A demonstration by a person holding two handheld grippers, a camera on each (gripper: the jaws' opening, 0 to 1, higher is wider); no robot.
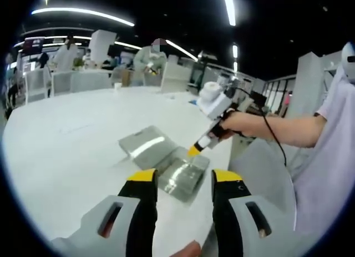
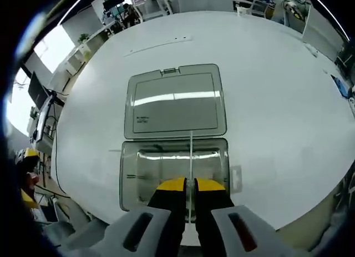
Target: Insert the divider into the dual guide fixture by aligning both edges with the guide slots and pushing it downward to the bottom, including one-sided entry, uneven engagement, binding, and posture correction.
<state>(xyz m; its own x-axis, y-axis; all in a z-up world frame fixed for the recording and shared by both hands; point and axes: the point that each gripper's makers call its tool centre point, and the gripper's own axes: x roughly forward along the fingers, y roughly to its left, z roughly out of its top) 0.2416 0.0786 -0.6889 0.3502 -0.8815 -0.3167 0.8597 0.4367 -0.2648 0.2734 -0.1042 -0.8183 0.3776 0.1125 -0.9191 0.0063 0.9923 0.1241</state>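
Note:
A clear plastic box stands on the white table with its lid [image 2: 175, 101] folded open flat behind the tray [image 2: 126, 174]. In the right gripper view, my right gripper [image 2: 190, 185] is shut on the thin clear divider [image 2: 191, 151]. The divider is seen edge-on, upright over the middle of the tray and reaching to its far wall. How deep it sits I cannot tell. In the left gripper view, my left gripper [image 1: 186, 179] is open and holds nothing, a little short of the tray [image 1: 186, 193]. The right gripper [image 1: 194, 150] points down at the tray beside the lid [image 1: 145, 143].
The round white table [image 1: 66, 146] spreads far to the left and back. Its near edge [image 2: 266, 218] lies close behind the box. A person's forearm [image 1: 277, 129] and a black cable come in from the right. Chairs and people stand at tables far behind.

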